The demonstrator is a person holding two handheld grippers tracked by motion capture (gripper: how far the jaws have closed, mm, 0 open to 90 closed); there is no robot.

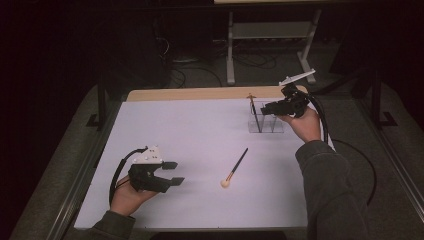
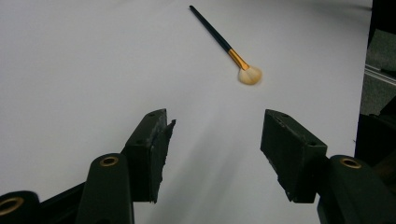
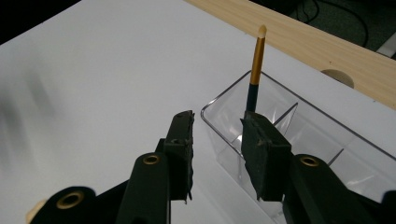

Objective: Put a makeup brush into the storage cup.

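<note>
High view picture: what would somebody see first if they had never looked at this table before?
Probably the fluffy-tipped brush lying flat by itself in the middle of the white table. Next, the clear plastic box at the far right, with a thin brush standing up in one end compartment. The right gripper is open just beside that box, and the left gripper is open too, near the table's left front.

Black hand-held gripper [image 1: 172, 172] with brass rivets; grey-green sleeves [image 1: 330, 185].
</note>
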